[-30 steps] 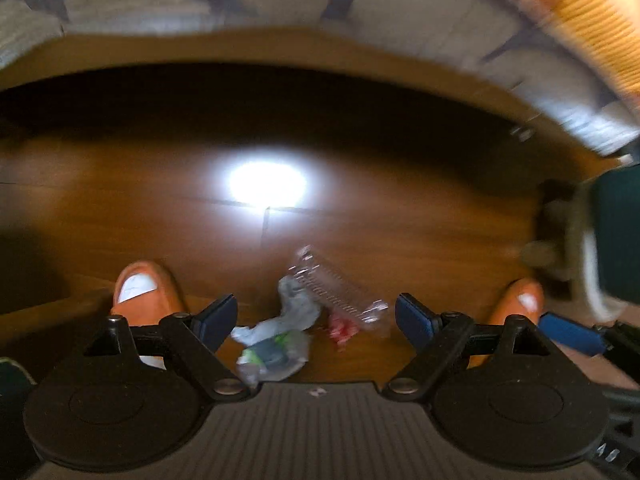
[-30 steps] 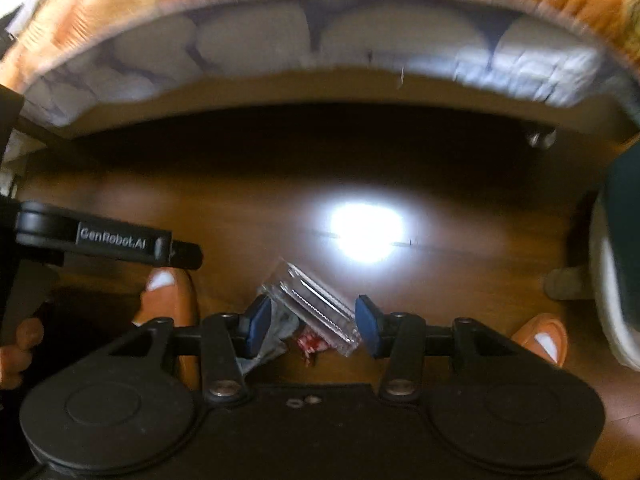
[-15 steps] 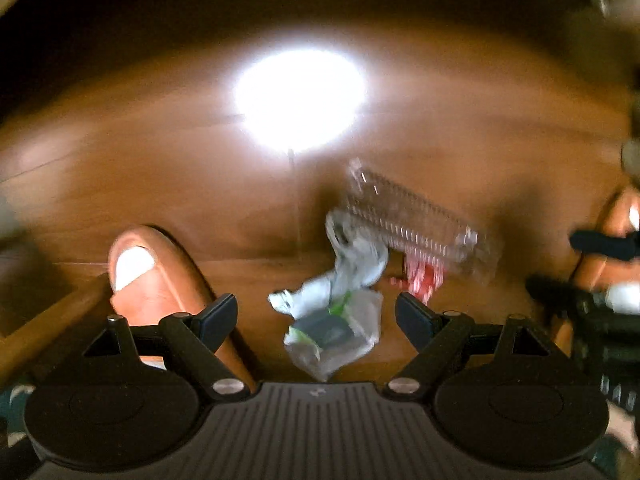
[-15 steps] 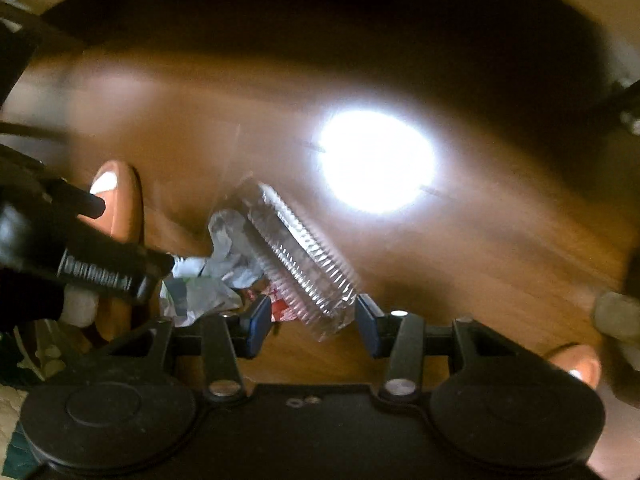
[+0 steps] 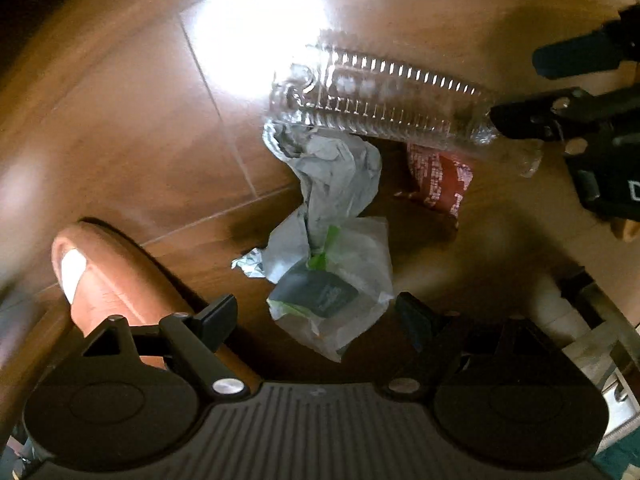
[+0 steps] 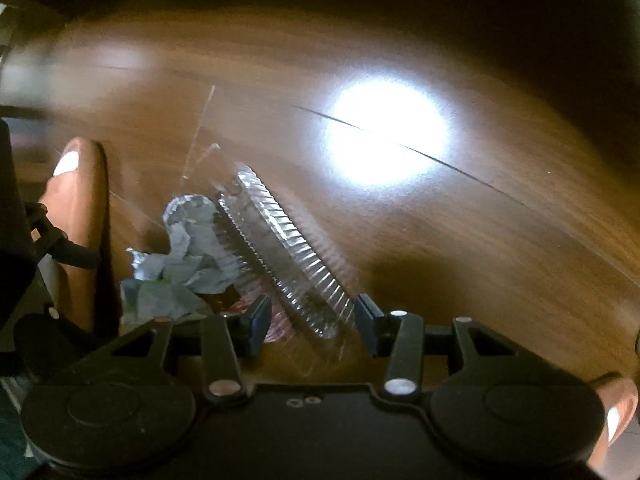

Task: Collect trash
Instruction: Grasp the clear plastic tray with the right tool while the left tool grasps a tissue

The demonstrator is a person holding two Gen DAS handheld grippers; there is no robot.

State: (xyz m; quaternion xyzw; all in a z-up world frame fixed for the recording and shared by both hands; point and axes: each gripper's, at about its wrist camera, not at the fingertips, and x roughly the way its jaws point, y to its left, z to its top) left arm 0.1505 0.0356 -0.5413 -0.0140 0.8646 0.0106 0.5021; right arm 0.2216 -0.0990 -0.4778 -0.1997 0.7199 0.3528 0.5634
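**Wood floor, trash cluster: both grippers poised for the pick**

Wood-plank floor point(image 5: 120, 128), dark and glossy, one hard lamp glare near the pile. All trash lies together on it, between the person's two orange slippers.

Items, centre outward:
- clear ribbed plastic container point(image 5: 384, 100), long, lying on its side, far end of the pile in the left view.
- crumpled grey-white paper point(image 5: 340, 168), touching the container's lower edge.
- thin plastic bag with green print point(image 5: 332, 296), something dark inside, nearest the left gripper.
- red wrapper point(image 5: 440, 180), partly under the container.

Fingers:
- left gripper point(image 5: 316, 316): fingers wide apart, holding nothing; the bag sits between and just ahead of the tips.
- right gripper point(image 6: 310, 324): fingers partly open, empty; the near end of the container lies between them. Contact cannot be told; frame is blurred.

Judgement on the step: this is the approach before closing. To do it well:
- right: straddle the container across its narrow width. It looks thin-walled and will likely buckle or skid, so close gently and squarely.
- left: take the bag where it is bunched, not a loose edge, or it may slip out.
- the paper touches both items and may drag along. The left slipper point(image 5: 104, 280) is just beside the left fingers; keep clear.
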